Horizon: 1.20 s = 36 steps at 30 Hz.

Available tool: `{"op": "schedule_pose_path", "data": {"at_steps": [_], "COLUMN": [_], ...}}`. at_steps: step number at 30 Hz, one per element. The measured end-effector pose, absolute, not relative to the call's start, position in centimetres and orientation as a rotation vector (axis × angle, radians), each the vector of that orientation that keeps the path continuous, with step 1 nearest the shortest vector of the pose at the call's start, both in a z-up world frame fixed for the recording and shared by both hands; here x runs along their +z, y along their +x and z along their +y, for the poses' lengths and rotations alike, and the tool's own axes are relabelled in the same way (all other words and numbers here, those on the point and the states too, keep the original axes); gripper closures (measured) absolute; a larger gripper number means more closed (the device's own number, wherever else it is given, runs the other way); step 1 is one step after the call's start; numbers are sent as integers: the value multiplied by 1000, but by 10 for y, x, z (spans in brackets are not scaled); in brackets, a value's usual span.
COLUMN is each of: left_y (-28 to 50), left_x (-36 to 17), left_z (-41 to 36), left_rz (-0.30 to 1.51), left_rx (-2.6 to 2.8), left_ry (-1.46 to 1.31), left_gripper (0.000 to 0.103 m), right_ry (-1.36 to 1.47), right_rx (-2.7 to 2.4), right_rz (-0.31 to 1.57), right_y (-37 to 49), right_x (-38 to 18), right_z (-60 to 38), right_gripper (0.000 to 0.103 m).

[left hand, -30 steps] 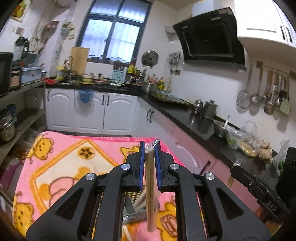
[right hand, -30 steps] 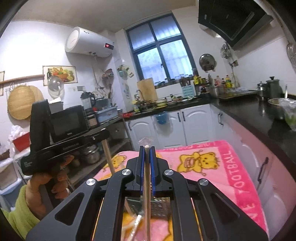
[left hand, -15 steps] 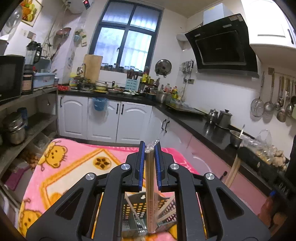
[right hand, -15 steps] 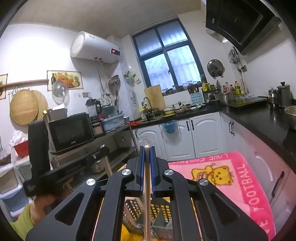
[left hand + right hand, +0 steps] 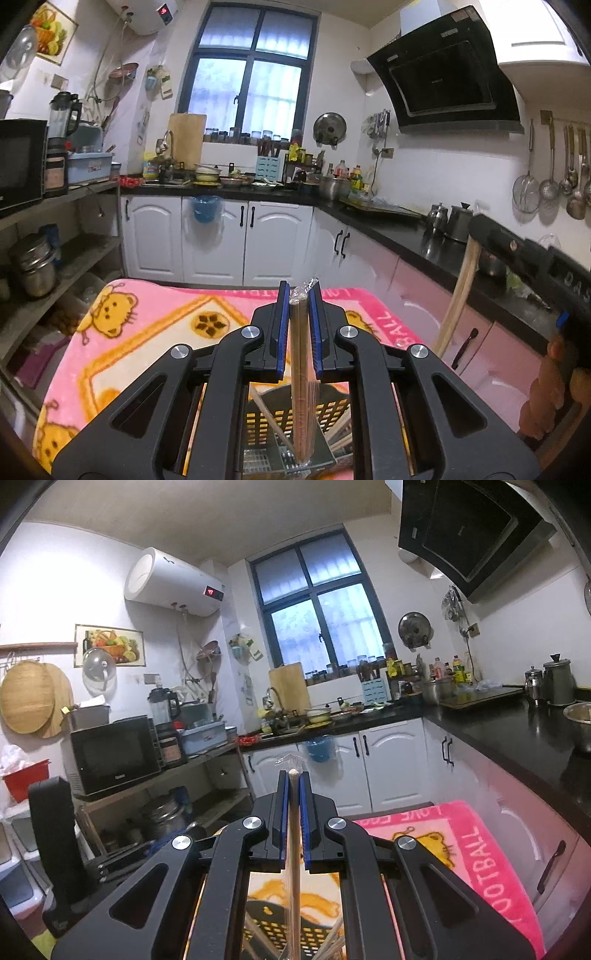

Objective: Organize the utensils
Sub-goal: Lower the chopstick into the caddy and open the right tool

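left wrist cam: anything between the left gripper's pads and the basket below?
Only the wrapped chopstick bundle that the left gripper clamps. In the left wrist view it hangs from the pads into the basket.

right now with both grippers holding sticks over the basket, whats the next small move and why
Probably lower the left hand-held gripper a little further, then open it. It is shut on a plastic-wrapped bundle of wooden chopsticks standing upright, whose lower end already sits inside the dark perforated utensil basket on the pink cartoon blanket.
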<state>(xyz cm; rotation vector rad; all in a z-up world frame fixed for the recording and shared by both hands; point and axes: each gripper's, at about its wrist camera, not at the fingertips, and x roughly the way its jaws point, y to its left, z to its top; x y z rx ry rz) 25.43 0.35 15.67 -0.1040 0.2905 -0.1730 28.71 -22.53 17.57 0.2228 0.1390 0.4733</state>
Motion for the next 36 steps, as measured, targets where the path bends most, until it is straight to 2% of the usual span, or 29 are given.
{"op": "schedule_pose_path", "data": {"at_steps": [17,32,34,36], "left_y": [263,266,263,260], "left_x": [119,104,105,106], "left_z": [-2,0,-2,-4], "left_rz": [313,344,338,334], "left_rx": [-168,-167,-162,-165], "left_ry": [-76,-82,-69,-63], "left_gripper": [96,96,96,96], "right_ry": [43,99,104,117], "right_rx": [411,422,423,423], "right_rz": [127,277,289,304], "right_y": [301,306,304,302], "right_x": [134,100,99,98], "right_z": [-200,-204,-205,-207], "right_gripper": [97,96,95,89]}}
